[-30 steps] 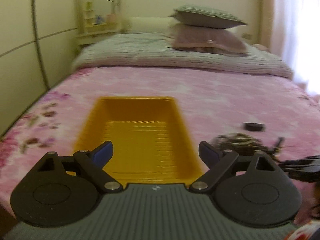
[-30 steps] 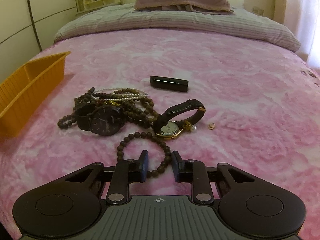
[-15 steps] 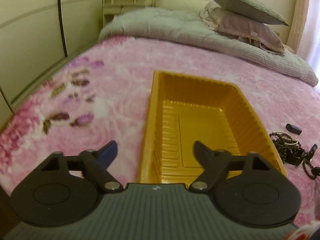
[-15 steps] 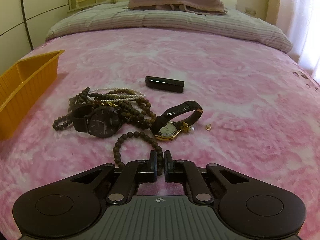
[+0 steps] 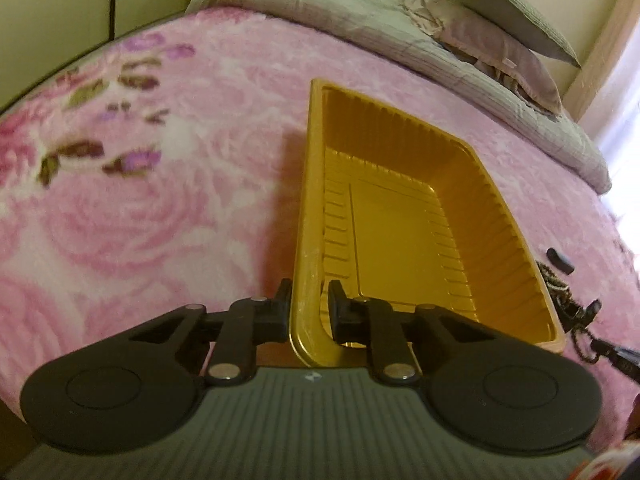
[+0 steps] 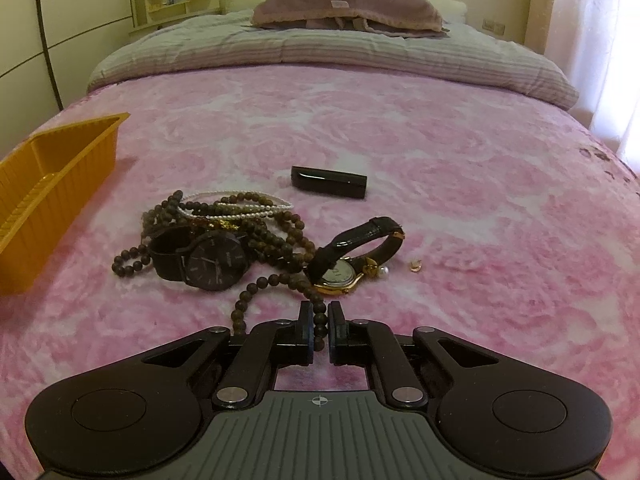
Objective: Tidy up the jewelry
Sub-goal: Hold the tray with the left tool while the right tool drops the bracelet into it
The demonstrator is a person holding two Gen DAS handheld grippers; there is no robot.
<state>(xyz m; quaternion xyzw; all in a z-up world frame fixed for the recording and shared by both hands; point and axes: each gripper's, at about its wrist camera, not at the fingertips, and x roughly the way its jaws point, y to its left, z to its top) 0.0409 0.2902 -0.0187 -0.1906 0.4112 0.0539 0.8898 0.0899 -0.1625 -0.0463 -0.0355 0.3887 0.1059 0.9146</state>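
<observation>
Jewelry lies heaped on a pink floral blanket (image 6: 440,152).

Left wrist view: the left gripper (image 5: 308,304) is closing on the near corner wall of an empty orange plastic tray (image 5: 500,216), one finger outside and one inside. Pinch the wall squarely so the light tray stays put.

Right wrist view: the right gripper (image 6: 319,326) is clenched on a brown bead necklace (image 6: 280,240), tangled with a black watch (image 6: 208,260); lift slowly to free it. Any dial lettering is too small to read.
</observation>
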